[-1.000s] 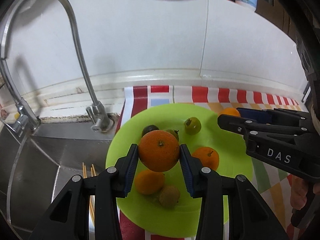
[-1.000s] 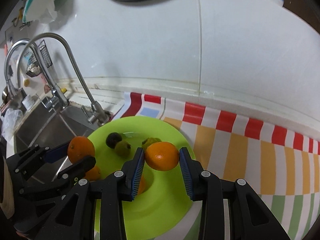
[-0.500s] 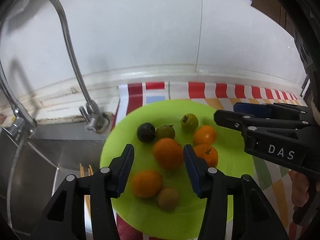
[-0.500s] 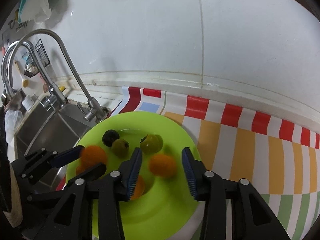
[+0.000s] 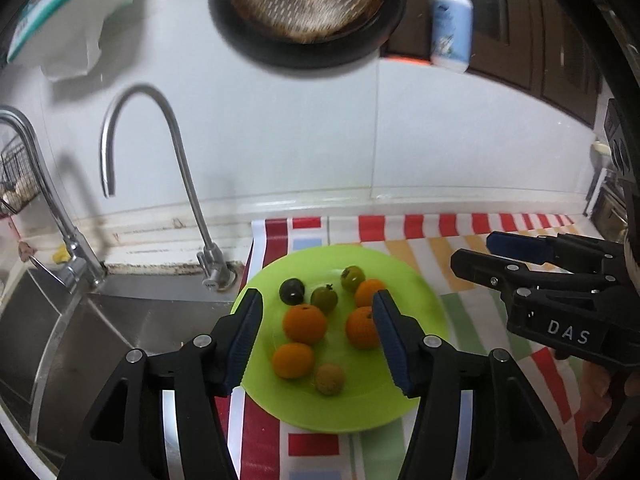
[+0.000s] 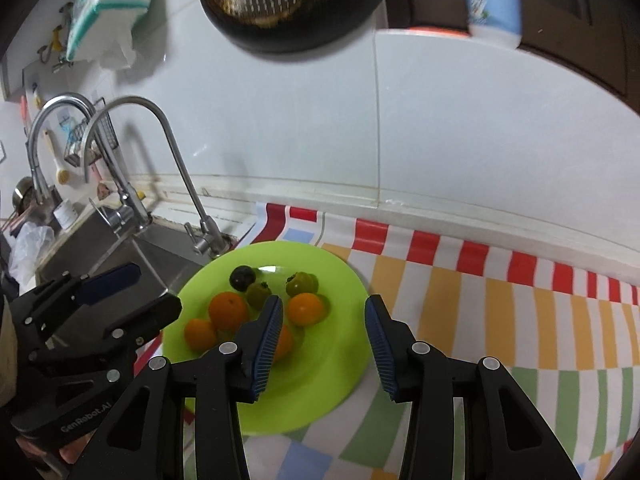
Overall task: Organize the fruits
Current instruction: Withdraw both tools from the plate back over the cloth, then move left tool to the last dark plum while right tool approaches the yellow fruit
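Note:
A lime-green plate (image 5: 360,400) (image 6: 320,380) lies on the striped cloth and holds all the fruit: several oranges, two green fruits, a dark one (image 5: 292,291) (image 6: 242,277) and a brownish one (image 5: 330,379). My left gripper (image 5: 317,300) (image 6: 156,286) hangs above the plate's near side with its jaws opening. Nothing is between them, and one orange (image 5: 304,323) rests on the plate below. My right gripper (image 6: 323,304) (image 5: 472,249) is open and empty above the plate's right half. Another orange (image 6: 305,309) sits just beyond its left finger.
A steel sink (image 5: 120,332) with two curved faucets (image 5: 180,184) lies to the left of the plate. The cloth (image 6: 500,320) runs on to the right. On the white wall hang a dark pan (image 5: 304,8), a soap bottle (image 5: 452,20) and a tissue pack (image 5: 72,4).
Both grippers let go of their oranges, which now rest on the plate. Both pulled back and up from the plate, and their jaws stand wider.

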Motion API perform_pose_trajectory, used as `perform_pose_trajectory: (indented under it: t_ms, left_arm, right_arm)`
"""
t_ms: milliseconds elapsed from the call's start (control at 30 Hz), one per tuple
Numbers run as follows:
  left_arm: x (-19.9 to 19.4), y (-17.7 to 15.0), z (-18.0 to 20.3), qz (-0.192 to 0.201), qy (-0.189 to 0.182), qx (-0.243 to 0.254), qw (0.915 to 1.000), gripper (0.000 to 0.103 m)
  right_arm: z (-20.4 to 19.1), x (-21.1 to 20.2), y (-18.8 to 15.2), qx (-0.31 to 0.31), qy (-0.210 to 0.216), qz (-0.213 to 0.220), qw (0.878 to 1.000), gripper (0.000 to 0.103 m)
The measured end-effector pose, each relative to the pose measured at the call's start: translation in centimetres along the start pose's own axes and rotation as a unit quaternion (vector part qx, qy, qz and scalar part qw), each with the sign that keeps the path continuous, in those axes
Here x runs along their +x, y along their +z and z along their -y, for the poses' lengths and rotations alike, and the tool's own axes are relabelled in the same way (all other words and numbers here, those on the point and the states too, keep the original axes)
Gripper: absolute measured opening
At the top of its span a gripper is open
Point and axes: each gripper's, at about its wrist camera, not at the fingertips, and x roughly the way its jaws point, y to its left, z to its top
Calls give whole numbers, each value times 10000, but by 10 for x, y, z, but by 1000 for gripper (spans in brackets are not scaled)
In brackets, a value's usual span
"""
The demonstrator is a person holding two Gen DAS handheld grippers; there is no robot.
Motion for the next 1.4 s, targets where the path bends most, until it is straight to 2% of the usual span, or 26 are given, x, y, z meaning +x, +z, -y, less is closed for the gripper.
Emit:
perform_pose_trajectory:
  t_ms: [67, 200, 267, 300, 733, 1067, 1400]
  left_arm:
    - [-12, -1, 6, 96, 15, 65, 9999, 57]
    - [-32, -2, 14, 251, -47, 95, 9996, 59]
    - [-43, -2, 20, 332, -57, 119, 9994, 62]
    - [-48, -3, 23, 385, -62, 120, 9992, 62]
    - [-92, -21, 76, 779, -219, 681, 9944, 75]
    - [-93, -27, 121, 730, -688, 897, 9909, 75]
    - [-80, -37, 162, 538, -993, 1171, 9867, 75]
  right_arm:
    - [1, -16, -3, 4, -40, 117, 9999, 55]
    - [4, -42, -8, 37, -161, 304, 9994, 56]
    - [9, -58, -11, 132, -237, 417, 9988, 66]
    - [10, -64, -13, 162, -290, 479, 9983, 66]
    - [33, -135, -54, 254, -907, 751, 9927, 69]
    - [62, -166, -81, 295, -1297, 688, 9887, 69]
    - [84, -175, -105, -174, -1579, 424, 9864, 69]
